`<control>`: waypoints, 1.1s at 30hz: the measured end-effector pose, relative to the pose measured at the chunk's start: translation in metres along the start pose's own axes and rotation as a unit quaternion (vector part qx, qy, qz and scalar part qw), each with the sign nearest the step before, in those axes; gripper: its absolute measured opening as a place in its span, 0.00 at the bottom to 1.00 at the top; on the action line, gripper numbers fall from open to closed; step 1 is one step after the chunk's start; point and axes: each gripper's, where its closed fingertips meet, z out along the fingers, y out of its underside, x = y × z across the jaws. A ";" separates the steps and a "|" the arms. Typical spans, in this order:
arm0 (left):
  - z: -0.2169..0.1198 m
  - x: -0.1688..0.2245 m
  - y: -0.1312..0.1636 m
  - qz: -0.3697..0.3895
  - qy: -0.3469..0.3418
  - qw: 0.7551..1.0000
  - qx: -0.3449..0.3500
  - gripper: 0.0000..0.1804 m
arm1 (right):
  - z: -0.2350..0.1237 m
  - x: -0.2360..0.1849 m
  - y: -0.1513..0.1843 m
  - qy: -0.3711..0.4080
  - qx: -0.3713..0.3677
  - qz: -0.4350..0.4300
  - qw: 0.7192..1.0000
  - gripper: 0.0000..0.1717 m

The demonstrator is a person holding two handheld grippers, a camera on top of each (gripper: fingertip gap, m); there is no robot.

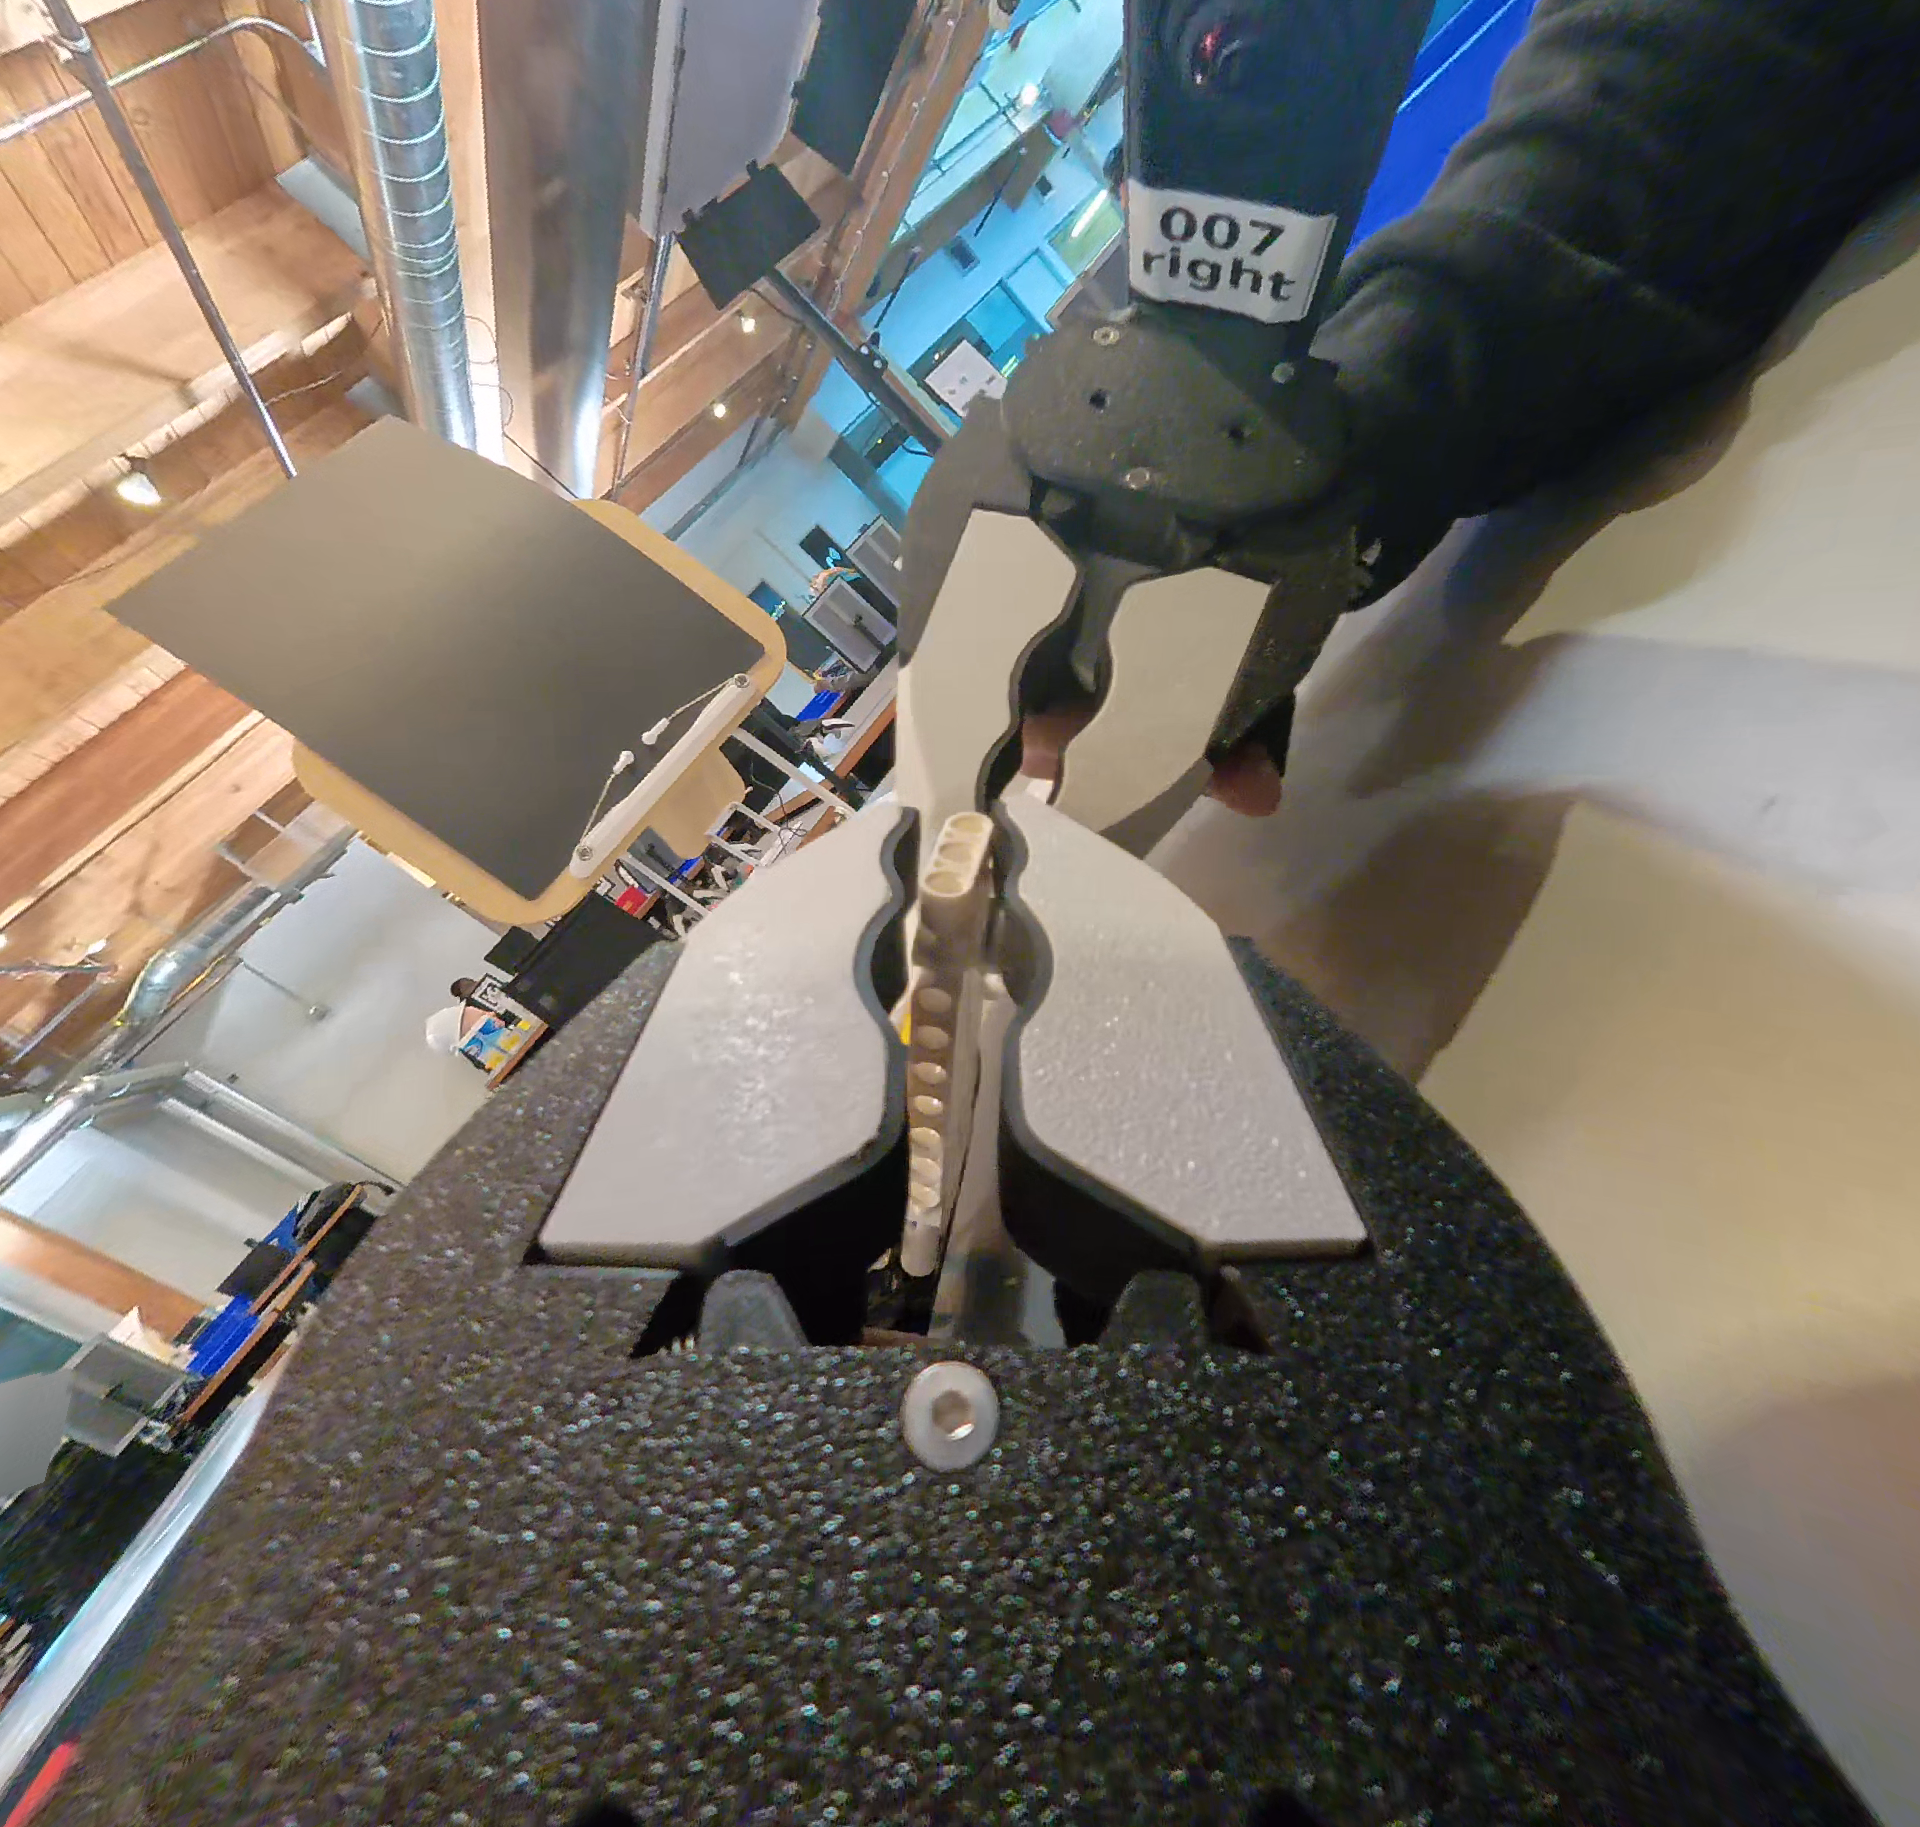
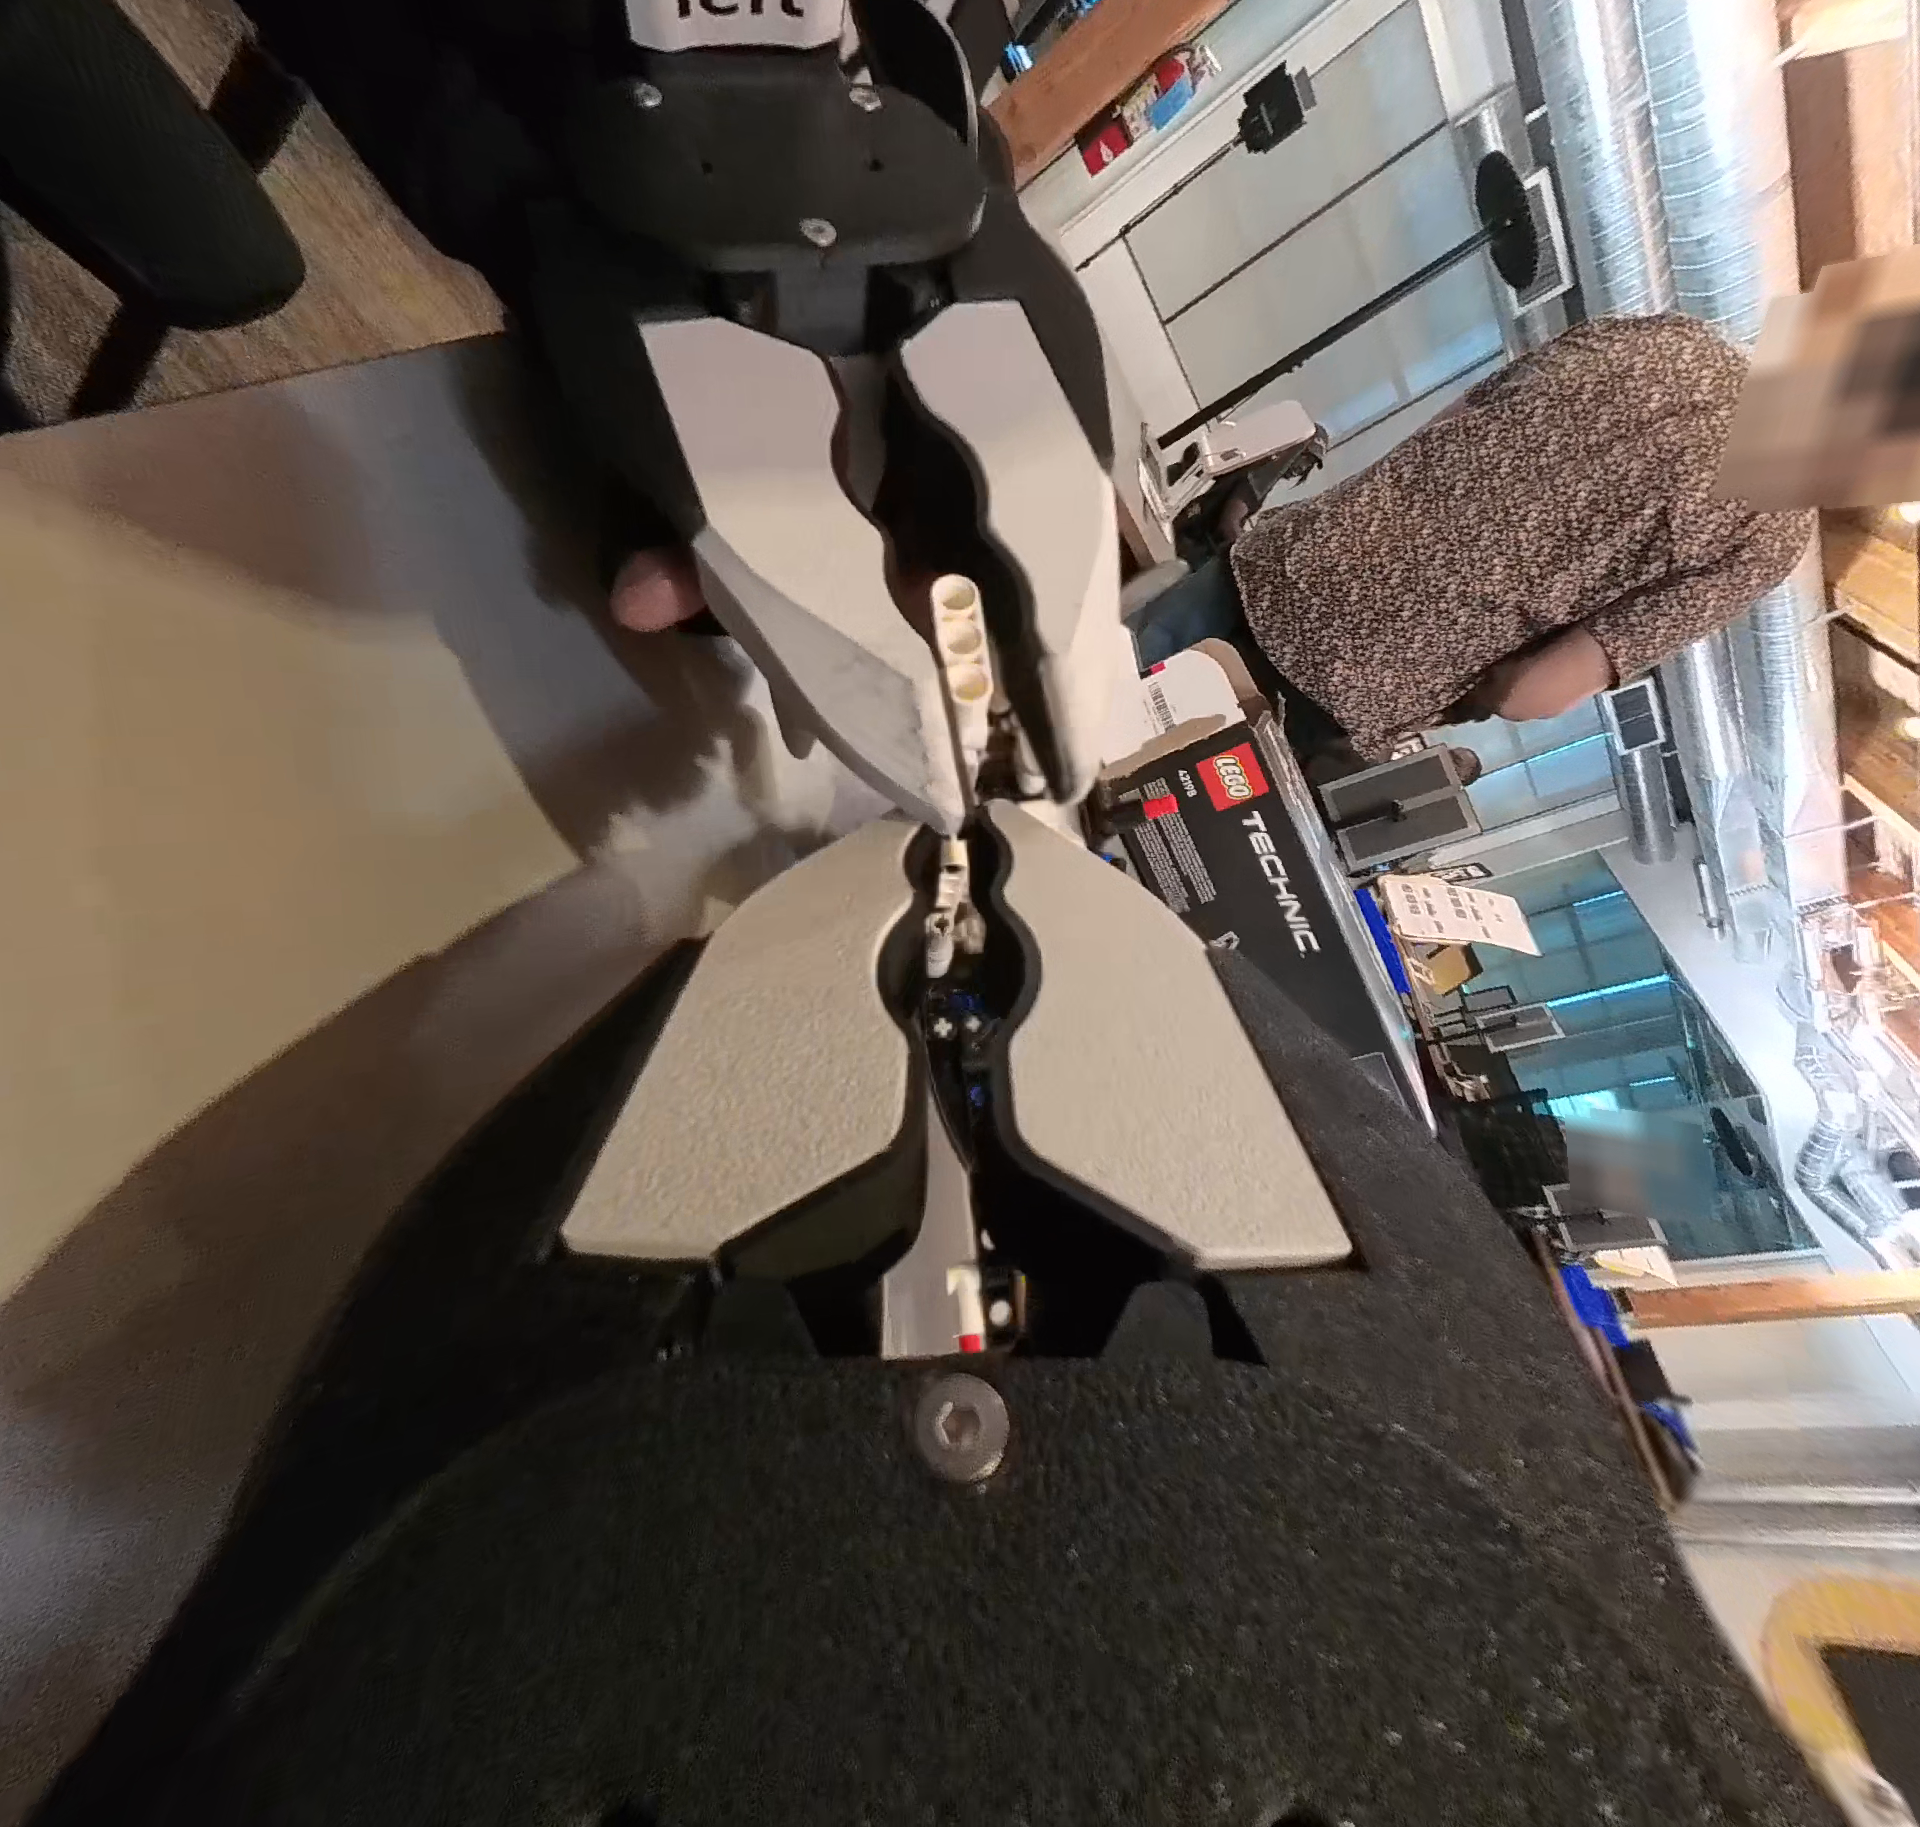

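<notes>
Left gripper [image 1: 951, 821] clamped on a white holed beam [image 1: 940, 1008], end poking past the tips for access; right gripper [image 2: 971, 821] meeting it tip to tip above the table [image 1: 1714, 1206], pinched nearly shut on a small white pin [image 2: 951, 878], lined up with the beam

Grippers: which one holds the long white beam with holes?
The left gripper: the beam is held between its fingers. The right gripper's nearly closed tips show only a small white piece.
</notes>
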 end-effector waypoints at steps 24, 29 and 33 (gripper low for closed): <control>-0.017 0.018 0.043 0.167 0.041 0.978 -0.118 0.05 | 0.002 -0.023 0.011 0.010 -0.042 -0.075 0.996 0.07; -0.018 0.020 0.046 0.173 0.050 0.975 -0.127 0.05 | 0.005 -0.026 0.012 0.002 -0.048 -0.084 0.995 0.03; -0.019 0.023 0.047 0.182 0.064 0.973 -0.129 0.05 | 0.005 -0.029 0.015 -0.003 -0.073 -0.103 0.992 0.02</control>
